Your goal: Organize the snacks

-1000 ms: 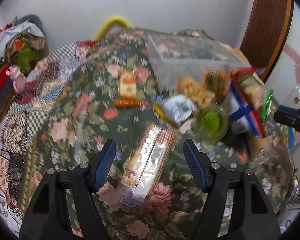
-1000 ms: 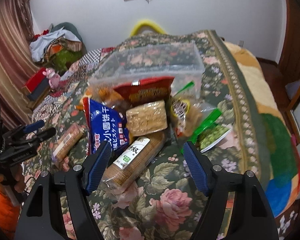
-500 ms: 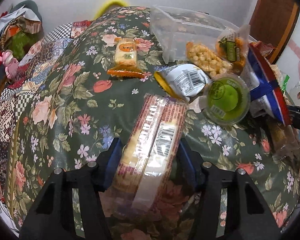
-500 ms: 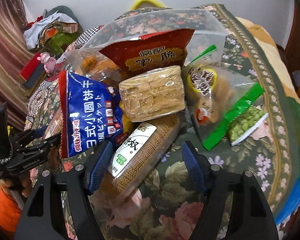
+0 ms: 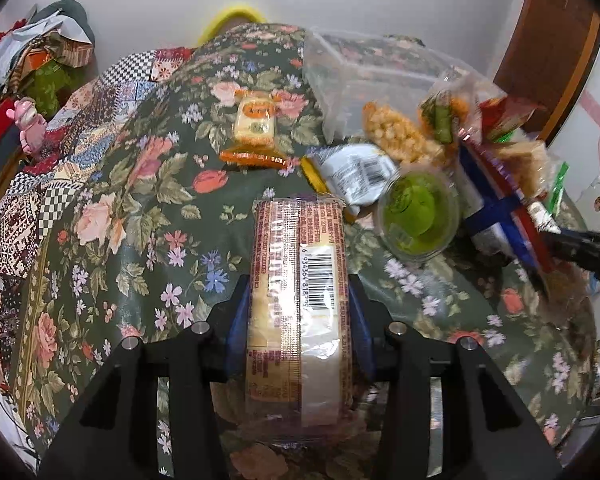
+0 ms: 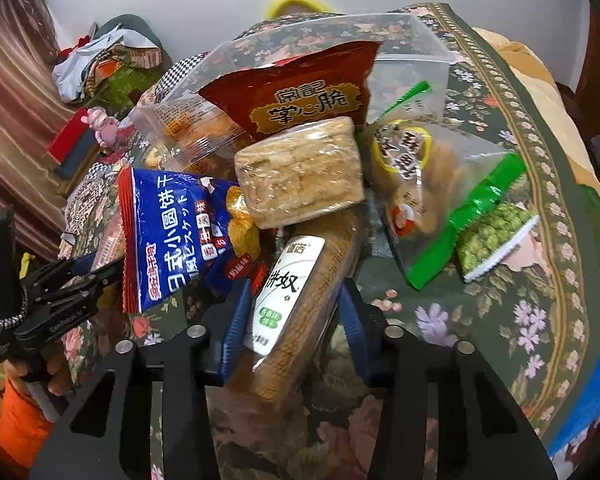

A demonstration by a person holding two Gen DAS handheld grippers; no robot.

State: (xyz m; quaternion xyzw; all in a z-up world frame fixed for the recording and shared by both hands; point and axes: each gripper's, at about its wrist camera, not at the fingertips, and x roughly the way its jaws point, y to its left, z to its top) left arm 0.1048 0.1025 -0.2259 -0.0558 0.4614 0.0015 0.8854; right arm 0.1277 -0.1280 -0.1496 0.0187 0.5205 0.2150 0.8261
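Floral bedding (image 5: pixel 112 216) covers the bed, where the snacks lie heaped in front of a clear plastic box (image 5: pixel 364 68) near the far edge. Left gripper (image 5: pixel 298 320) has its jaws pinching a long cracker pack (image 5: pixel 296 280) with a barcode, next to a green cup (image 5: pixel 418 216). Right gripper (image 6: pixel 292 320) has its jaws closed on a biscuit sleeve (image 6: pixel 300 292) with a white label, which lies under a blue bag (image 6: pixel 172 236) and a wrapped cake block (image 6: pixel 300 172); a red bag (image 6: pixel 300 92) leans against the box.
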